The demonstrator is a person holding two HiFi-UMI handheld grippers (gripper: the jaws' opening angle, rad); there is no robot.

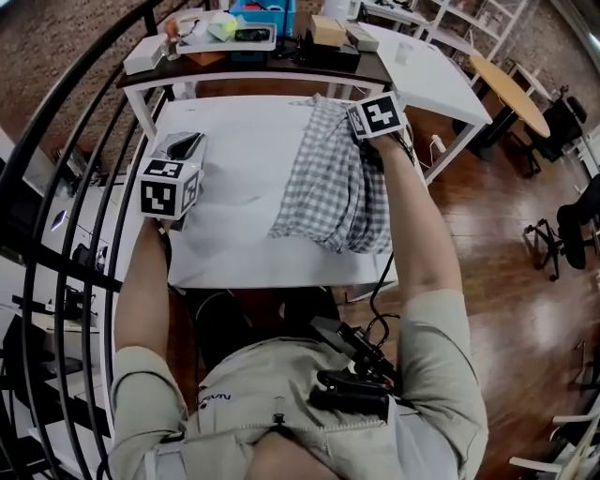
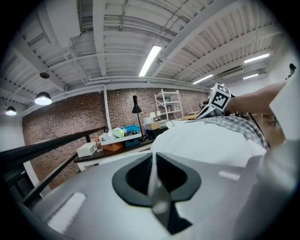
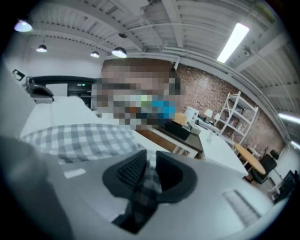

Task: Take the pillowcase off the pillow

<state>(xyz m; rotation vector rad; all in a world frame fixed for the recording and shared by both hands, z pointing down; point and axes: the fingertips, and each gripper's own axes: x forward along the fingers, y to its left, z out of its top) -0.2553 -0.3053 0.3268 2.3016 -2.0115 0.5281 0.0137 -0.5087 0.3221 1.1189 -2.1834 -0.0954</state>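
1. Black railing point(image 1: 56, 187): curved bars down the left edge of the head view.
2. Left tongs point(image 1: 185, 150): over the left part of the white table point(image 1: 216, 112), marker cube toward the person. In the left gripper view the tongs point(image 2: 153, 176) are clenched, with a thin fold of white cloth pinched between the jaws.
3. Pillow point(image 1: 234, 187): white, lying on the table and filling most of its top. Its left side is bare; the fold in the left tongs is of this white cloth.
4. Pillowcase point(image 1: 337, 187): grey-and-white check, bunched over the right part of the pillow, its lower edge near the table's near side.
5. Right tongs point(image 1: 364, 131): at the far right corner of the pillowcase. The right gripper view shows the tongs point(image 3: 147, 176) clenched on checked cloth that runs between the jaws.
6. Dark-topped table point(image 1: 281, 64): beyond the white one, carrying a blue box point(image 1: 262, 14) and assorted small items.
7. Wooden floor point(image 1: 506, 216): to the right.
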